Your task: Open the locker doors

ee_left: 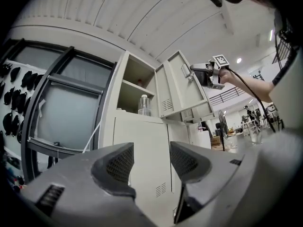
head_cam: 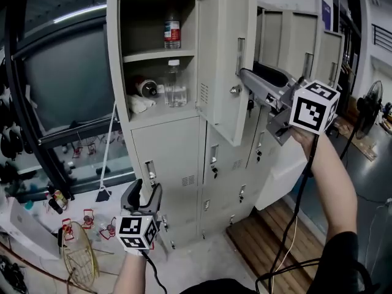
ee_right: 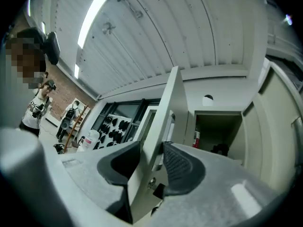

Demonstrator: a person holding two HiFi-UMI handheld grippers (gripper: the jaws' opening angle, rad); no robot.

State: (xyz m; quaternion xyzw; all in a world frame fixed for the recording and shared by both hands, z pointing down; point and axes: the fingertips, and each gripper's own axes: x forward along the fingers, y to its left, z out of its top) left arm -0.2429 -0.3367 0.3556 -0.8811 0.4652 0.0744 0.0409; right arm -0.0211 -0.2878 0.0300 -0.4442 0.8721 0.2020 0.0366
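The left tongs [head_cam: 142, 185], held low in front of the grey lockers [head_cam: 115, 54], stand open and empty, their jaws apart and aimed at a closed lower door [head_cam: 171, 158]. Above it the top-left compartment is open. A labelled bottle [head_cam: 172, 32] stands upright on its upper shelf. On the shelf below, a clear bottle [head_cam: 174, 86] stands just right of a white cloth [head_cam: 141, 105]. Two upper doors hang swung out to the right of that compartment. The nearer one, an open door [head_cam: 229, 72] with a keyed lock on its face, has its free edge between the jaws of the right tongs [head_cam: 245, 75]. The right gripper view shows the pads closed on that edge, one on each face of the panel. Further right, more upper doors stand ajar, and a fan [head_cam: 369, 106] stands on the floor at the far right.
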